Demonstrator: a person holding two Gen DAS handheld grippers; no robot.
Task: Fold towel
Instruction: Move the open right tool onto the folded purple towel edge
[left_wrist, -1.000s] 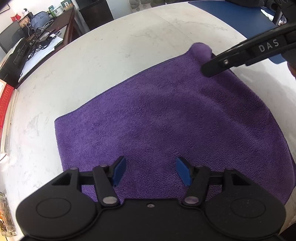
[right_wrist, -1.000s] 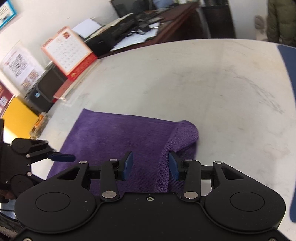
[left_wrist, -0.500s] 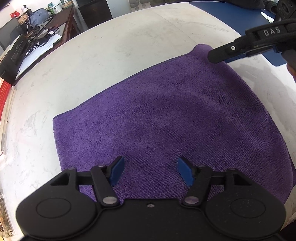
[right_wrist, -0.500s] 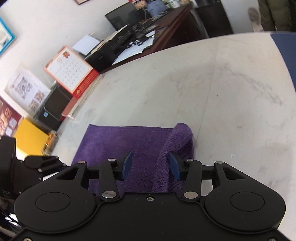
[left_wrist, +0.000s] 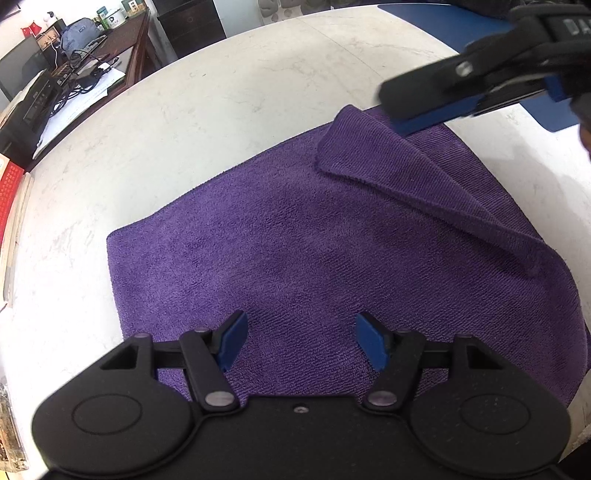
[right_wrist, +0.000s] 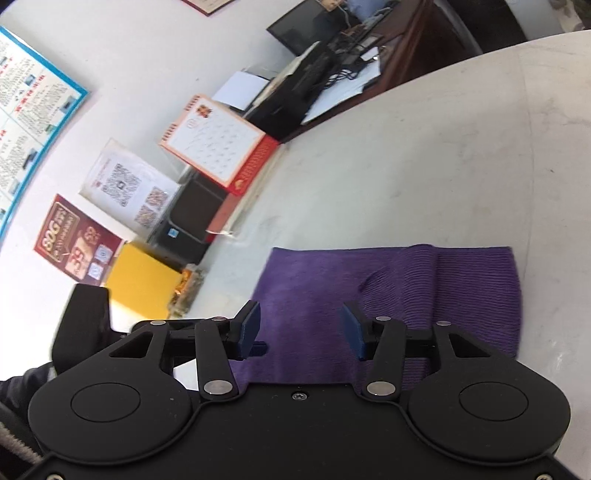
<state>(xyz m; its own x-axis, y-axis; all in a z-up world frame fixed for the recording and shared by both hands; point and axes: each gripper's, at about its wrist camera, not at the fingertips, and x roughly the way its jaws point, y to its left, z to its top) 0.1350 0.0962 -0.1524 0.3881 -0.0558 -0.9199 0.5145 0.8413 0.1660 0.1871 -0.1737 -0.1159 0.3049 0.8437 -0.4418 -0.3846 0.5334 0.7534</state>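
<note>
Purple towel (left_wrist: 295, 251) lies spread on the white bench (left_wrist: 221, 110), far right corner flipped over onto itself. Left hand-held gripper (left_wrist: 299, 341) is held spread above the near edge, nothing pinched. Right hand-held gripper (right_wrist: 300, 330) has just been opening; nothing is seen pinched between its jaws. Risk judged: the loose flap could slump crooked and leave an uneven, skewed fold.

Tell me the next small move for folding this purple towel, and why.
Probably draw the right gripper back clear: its jaws have just been opening with nothing between them, and the far corner flap already lies folded over the towel. The left gripper hangs open over the near edge, holding nothing.
</note>
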